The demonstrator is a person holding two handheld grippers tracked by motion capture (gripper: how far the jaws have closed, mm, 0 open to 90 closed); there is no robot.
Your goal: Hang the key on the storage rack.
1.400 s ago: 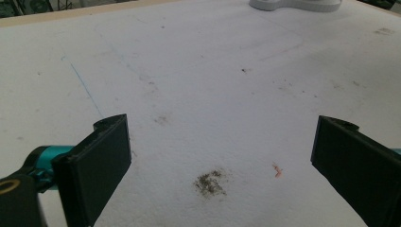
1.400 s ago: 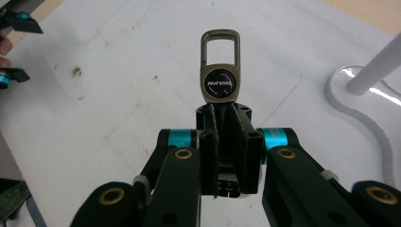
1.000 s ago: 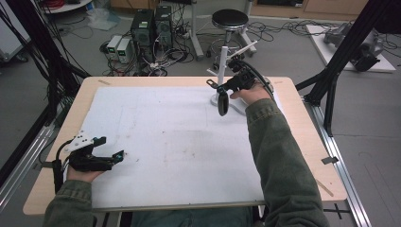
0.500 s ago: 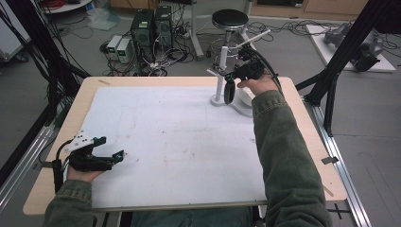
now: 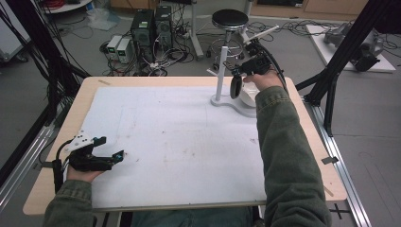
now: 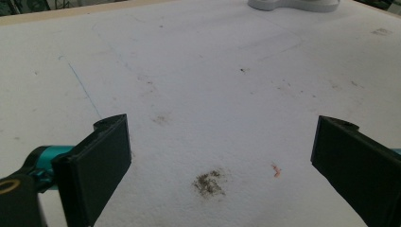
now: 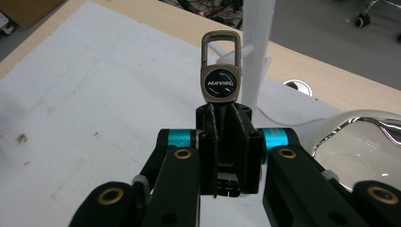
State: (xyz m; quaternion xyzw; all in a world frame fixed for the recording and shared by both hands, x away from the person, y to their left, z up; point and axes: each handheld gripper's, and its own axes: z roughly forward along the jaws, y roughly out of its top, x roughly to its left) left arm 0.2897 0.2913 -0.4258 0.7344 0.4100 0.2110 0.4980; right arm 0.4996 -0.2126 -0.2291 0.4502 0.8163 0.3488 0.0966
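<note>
My right gripper (image 7: 227,137) is shut on the black leather strap of a keychain (image 7: 219,80). Its metal clasp with a round logo badge sticks out past the jaws, just in front of the white peg stand's post (image 7: 257,47). In the high view the right gripper (image 5: 239,71) hovers beside the stand (image 5: 220,71) at the table's far right, and a dark oval part of the keychain (image 5: 234,87) hangs below it. My left gripper (image 5: 113,155) rests open near the front left, nothing between its fingers (image 6: 101,156).
A glossy white dish (image 7: 364,137) sits on the stand's base (image 5: 236,106), right of the post. A white mat (image 5: 179,142) covers most of the wooden table (image 5: 56,189). Computers, cables and a stool (image 5: 229,20) stand on the floor beyond.
My right hand has carried the keychain up and away toward the far right, closer to the stand's post. The left hand has stayed in place.
</note>
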